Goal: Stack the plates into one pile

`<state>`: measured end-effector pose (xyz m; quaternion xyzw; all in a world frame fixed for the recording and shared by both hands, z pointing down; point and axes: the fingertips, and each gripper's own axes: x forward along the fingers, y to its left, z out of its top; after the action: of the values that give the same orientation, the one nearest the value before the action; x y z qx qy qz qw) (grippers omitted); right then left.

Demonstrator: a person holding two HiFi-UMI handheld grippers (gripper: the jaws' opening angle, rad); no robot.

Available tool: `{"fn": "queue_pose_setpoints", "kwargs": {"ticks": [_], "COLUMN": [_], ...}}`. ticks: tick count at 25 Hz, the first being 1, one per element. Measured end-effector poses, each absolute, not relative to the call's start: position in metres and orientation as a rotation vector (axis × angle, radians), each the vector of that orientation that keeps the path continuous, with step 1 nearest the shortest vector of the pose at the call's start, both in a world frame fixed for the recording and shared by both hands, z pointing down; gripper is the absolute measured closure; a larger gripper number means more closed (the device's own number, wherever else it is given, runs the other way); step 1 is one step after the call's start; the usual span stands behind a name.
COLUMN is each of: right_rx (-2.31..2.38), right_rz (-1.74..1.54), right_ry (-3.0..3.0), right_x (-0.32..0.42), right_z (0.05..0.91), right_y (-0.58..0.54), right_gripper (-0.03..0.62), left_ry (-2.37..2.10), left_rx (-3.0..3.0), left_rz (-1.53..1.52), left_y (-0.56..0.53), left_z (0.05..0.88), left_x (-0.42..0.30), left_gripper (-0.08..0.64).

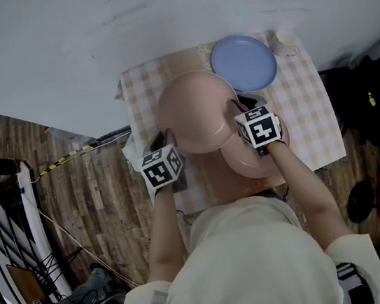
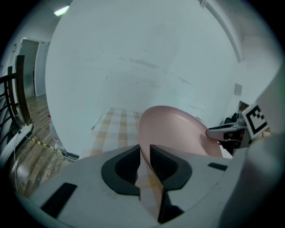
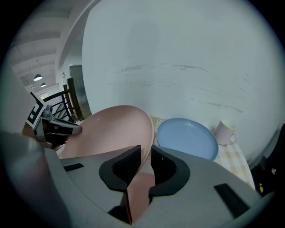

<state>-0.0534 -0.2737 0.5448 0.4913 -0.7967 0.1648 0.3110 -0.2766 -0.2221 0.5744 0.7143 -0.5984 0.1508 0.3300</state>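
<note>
Right now your left gripper (image 2: 145, 153) has both pads closed on the near rim of the pink plate (image 2: 173, 131). Your right gripper (image 3: 146, 153) is clamped the same way on the opposite rim, so the plate hangs between the two of them. It looks lifted clear of the checked cloth (image 1: 315, 115) and slightly tilted.

Each grip is only a narrow bite on a thin, smooth lip. If one hand gets ahead of the other or rolls, the rim could probably twist out from between the pads, and the plate would drop on that side. Pulling the hands apart would likely do the same.

Directly under your right gripper, on the side nearer you, lies a second pink plate (image 1: 259, 162), partly covered by the held one. If you lower with the held plate off centre or still tilted, one edge would strike that rim first and could skid it across the cloth.

Ahead of your right gripper sits the blue plate (image 3: 187, 138), flat on the cloth and close beside the held plate's far edge. A mug (image 3: 226, 131) stands just past it to the right, where a wide swing could knock it.

The held plate is round, shallow and matte pale pink with a raised rim. It looks rigid and shows no visible chips.
</note>
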Motion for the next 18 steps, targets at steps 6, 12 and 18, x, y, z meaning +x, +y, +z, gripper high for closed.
{"fn": "queue_pose_setpoints", "kwargs": {"ticks": [6, 12, 18], "right_rx": [1.321, 1.354, 1.385], "right_rz": [0.437, 0.452, 0.473], "right_ry": [-2.103, -2.089, -2.07], "right_x": [-0.033, -0.008, 0.017], "right_z": [0.54, 0.538, 0.539], "right_y": [-0.257, -0.238, -0.221], "right_gripper": [0.532, 0.534, 0.534], "left_ry": [-1.55, -1.528, -1.494], "left_rx": [1.889, 1.914, 1.944], "left_rz": [0.394, 0.406, 0.437], "left_y": [-0.209, -0.195, -0.185], "left_z": [0.57, 0.567, 0.566], "left_x": [-0.256, -0.233, -0.209], "left_gripper": [0.499, 0.499, 0.499]}}
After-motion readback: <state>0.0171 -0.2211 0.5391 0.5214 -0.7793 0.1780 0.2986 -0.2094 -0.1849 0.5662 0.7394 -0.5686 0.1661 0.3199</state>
